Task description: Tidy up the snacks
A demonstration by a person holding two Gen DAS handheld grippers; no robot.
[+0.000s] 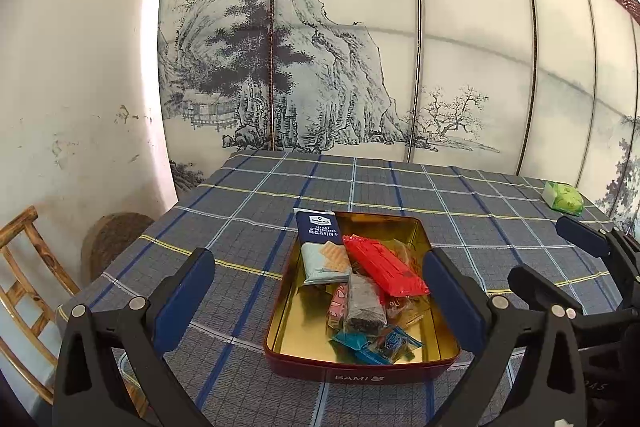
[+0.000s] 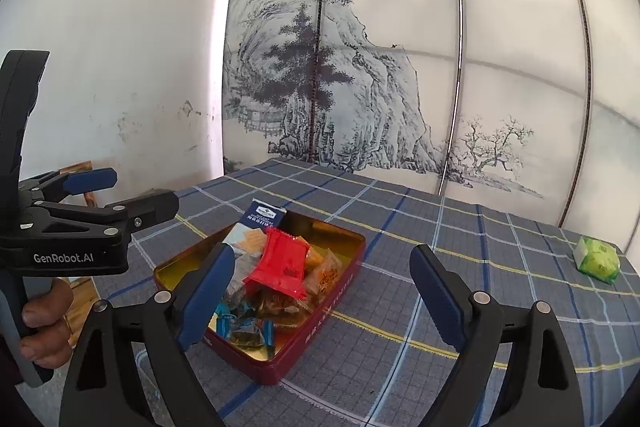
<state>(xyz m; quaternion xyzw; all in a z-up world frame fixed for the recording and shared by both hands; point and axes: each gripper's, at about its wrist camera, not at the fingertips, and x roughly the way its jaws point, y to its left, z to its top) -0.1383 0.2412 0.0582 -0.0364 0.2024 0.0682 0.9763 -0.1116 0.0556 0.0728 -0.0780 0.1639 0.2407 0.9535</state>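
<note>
A red tin with a gold inside, marked BAMI, sits on the checked tablecloth. It holds several snacks: a blue cracker pack, a red packet and small blue sweets. The tin also shows in the right wrist view. A green snack pack lies alone at the far right; the right wrist view shows it too. My left gripper is open and empty above the tin's near end. My right gripper is open and empty just right of the tin.
A painted landscape screen stands behind the table. A white wall is on the left. A wooden chair and a round stool stand by the table's left edge.
</note>
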